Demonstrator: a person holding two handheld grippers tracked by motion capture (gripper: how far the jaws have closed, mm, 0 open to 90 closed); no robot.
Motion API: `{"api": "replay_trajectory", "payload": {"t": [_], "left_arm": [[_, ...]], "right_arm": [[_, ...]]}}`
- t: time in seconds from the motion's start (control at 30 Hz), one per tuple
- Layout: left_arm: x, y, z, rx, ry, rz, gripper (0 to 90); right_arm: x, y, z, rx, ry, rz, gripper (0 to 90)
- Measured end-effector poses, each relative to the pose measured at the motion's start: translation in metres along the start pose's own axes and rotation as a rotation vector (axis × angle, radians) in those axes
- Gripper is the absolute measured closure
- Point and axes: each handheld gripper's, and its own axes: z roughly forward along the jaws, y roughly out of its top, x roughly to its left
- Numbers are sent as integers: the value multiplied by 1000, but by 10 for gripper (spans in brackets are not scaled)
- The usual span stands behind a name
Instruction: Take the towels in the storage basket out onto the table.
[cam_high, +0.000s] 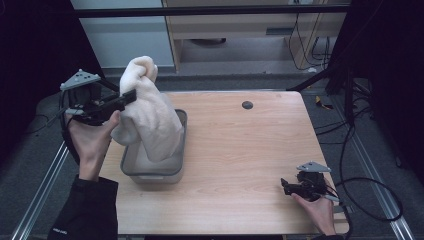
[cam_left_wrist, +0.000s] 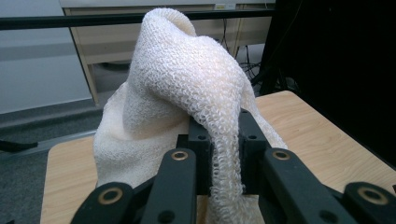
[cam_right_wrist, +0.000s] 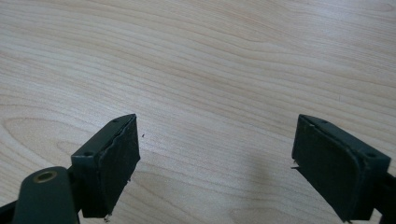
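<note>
Near the table's right corner the right gripper (cam_high: 286, 186) rests with jaws spread wide, nothing between them. Farther left, the left gripper (cam_high: 131, 96) pinches a fold of the white towel (cam_high: 150, 115), lifted above the grey bin (cam_high: 181, 150). Soft, light, limp and nubbly, it should hold best by a bunched fold.

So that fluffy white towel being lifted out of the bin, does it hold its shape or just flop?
Probably it flops: the towel droops in folds on both sides of the left gripper, its lower end trailing into the grey bin. It looks light, since a pinch on one narrow fold carries it. Its looped weave likely grips the pads rather than slipping.
</note>
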Motion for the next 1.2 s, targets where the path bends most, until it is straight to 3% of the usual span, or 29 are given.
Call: {"api": "replay_trajectory", "payload": {"t": [0.5, 1.03, 1.2], "left_arm": [[-20, 19, -9, -35, -39, 32, 793], [-56, 37, -6, -46, -111, 88, 793], [-76, 42, 0, -29, -136, 123, 792]], "right_arm": [[0, 0, -1, 0, -1, 6, 147], [-2, 0, -3, -4, 0, 11, 147], [-2, 0, -3, -6, 0, 14, 146]]}}
